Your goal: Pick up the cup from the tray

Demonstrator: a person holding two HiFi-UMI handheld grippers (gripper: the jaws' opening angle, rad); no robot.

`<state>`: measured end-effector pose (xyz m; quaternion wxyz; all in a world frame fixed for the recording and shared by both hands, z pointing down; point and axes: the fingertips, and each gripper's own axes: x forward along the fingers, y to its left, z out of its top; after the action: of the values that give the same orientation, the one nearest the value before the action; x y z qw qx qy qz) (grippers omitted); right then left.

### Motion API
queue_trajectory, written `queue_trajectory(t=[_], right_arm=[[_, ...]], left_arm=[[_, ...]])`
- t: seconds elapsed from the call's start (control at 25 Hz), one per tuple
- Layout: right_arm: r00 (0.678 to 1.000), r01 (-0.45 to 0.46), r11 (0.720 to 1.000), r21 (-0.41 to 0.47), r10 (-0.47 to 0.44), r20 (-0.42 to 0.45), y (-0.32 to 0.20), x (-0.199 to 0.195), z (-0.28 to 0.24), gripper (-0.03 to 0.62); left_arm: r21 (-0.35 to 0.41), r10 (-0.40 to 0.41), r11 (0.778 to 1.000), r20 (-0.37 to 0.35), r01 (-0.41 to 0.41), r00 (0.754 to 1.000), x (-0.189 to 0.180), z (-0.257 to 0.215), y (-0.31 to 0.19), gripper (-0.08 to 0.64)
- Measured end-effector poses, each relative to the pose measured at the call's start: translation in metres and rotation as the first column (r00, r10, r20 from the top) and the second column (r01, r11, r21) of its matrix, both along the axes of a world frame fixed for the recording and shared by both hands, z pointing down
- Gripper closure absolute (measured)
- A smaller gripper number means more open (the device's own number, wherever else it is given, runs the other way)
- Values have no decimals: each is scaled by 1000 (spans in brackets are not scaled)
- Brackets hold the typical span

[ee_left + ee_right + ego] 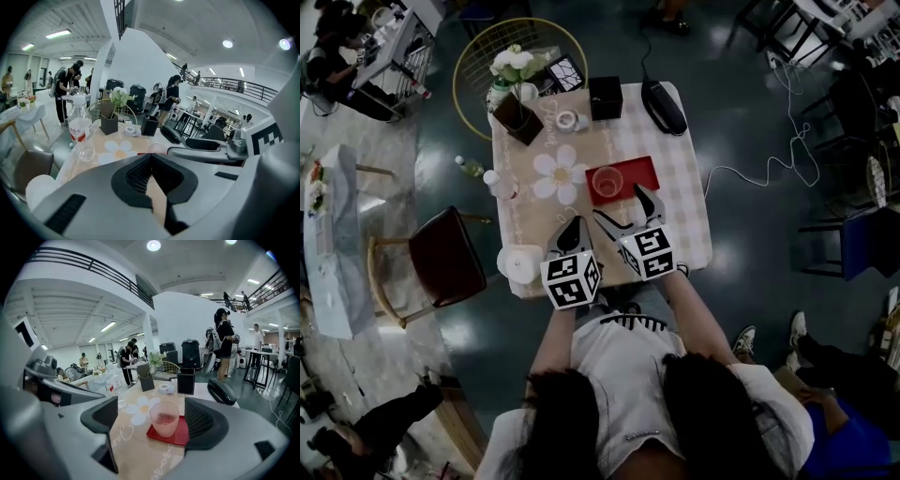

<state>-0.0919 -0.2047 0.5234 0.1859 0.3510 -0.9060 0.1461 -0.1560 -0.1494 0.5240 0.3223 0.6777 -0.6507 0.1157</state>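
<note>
The cup [165, 418] is seen standing upright at the left end of the red tray [642, 173], near the middle of the checked table [689, 211]; it has not been lifted, so the pick-up is judged not yet begun in earnest. The right gripper [617, 200] is held just short of the tray with its jaws spread wide; in the right gripper view the cup is framed in the gap ahead of them, untouched by either pad. What is left, it is judged: the advance round the cup, the closing, the lift.

The left gripper [572, 225] is held just beside the right one, its jaws brought together on nothing. Nothing is seen between the spread jaws and the cup; only the tray's low rim has to be cleared. A flower-shaped mat [558, 175] lies just left of the tray; a water bottle [80, 133] stands further left. A plant pot [517, 117], a roll of tape [567, 120] and a black box [605, 97] are set well behind, out of the path.
</note>
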Motion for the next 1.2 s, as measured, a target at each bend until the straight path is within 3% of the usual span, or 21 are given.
queue_trajectory(t=[0.52,0.8,1.0,1.2], right_arm=[[996,25,997,-69,-31,-88,-41,-20,66,164],[989,46,996,-76,-56,-135,-58,-29,89,164],[973,81,987,-135,-108,-203,-58,-30,107,169],[968,88,988,-125,-115,-224,-58,-33,106,193]], left_arm=[[-113,-96,989,-29,92,995,-14,52,-32,552],[-148,-101,984,-9,98,995,-16,67,-42,552],[-169,-111,979,-2,109,994,-18,78,-47,552],[-185,-96,978,8,96,995,-17,83,-45,552]])
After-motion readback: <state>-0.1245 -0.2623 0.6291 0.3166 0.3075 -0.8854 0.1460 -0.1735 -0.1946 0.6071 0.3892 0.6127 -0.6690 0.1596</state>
